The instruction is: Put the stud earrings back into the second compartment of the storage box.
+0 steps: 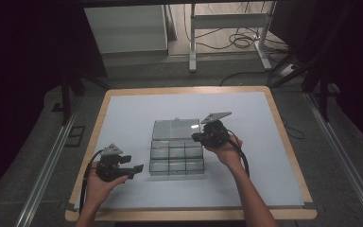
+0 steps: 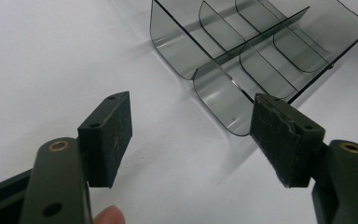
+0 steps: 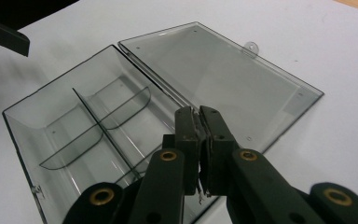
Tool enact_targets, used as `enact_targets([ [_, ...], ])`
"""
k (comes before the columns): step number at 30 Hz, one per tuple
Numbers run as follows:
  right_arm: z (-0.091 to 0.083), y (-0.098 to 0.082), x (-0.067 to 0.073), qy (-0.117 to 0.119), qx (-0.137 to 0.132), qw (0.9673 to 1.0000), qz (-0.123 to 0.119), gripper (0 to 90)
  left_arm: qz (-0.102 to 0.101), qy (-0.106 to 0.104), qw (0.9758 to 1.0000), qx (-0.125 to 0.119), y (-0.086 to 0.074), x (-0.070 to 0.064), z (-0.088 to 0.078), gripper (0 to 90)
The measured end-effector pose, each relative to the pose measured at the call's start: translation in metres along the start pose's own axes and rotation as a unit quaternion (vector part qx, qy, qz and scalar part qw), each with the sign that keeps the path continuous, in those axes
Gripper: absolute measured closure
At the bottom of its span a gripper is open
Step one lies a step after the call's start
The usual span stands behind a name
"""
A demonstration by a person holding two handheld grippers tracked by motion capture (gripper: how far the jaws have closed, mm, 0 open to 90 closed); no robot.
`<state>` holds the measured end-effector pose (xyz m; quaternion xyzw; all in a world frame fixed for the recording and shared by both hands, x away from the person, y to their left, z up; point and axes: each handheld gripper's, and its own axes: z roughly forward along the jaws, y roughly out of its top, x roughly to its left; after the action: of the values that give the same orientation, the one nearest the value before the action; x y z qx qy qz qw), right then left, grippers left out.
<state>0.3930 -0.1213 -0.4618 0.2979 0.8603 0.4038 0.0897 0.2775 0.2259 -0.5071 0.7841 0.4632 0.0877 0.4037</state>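
A smoky clear plastic organiser box (image 1: 177, 160) lies open on the white mat, its lid (image 1: 176, 130) flat behind it. Curved dividers split the base (image 3: 74, 126) into compartments, which look empty. My right gripper (image 1: 197, 137) hovers over the hinge line at the box's right side, jaws shut (image 3: 198, 119). A thin pale sliver shows between its pads low down; I cannot tell what it is. My left gripper (image 1: 133, 165) rests left of the box, open (image 2: 191, 135), nothing between its pads, aimed at the box's near corner (image 2: 223, 116). It also shows at the top left of the right gripper view (image 3: 0, 39).
The white mat (image 1: 123, 109) covers a wood-edged table (image 1: 283, 137). Bare mat lies around the box on every side. Beyond the table's far edge are a white cabinet (image 1: 125, 28), metal desk legs (image 1: 192, 42) and cables on the floor.
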Motion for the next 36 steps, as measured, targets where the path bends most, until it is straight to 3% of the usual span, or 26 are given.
enact_targets([
  [17, 0.023, 0.006, 0.017, 0.024, 0.009, 0.9996, -0.011, 85.5, 0.001, -0.001, 1.0, 0.001, 0.0, 0.0, 0.001, 30.4],
  [36, 0.036, 0.005, 0.025, 0.034, 0.021, 0.9991, -0.016, 85.5, 0.002, 0.0, 1.0, 0.005, -0.001, -0.001, 0.003, 30.3],
])
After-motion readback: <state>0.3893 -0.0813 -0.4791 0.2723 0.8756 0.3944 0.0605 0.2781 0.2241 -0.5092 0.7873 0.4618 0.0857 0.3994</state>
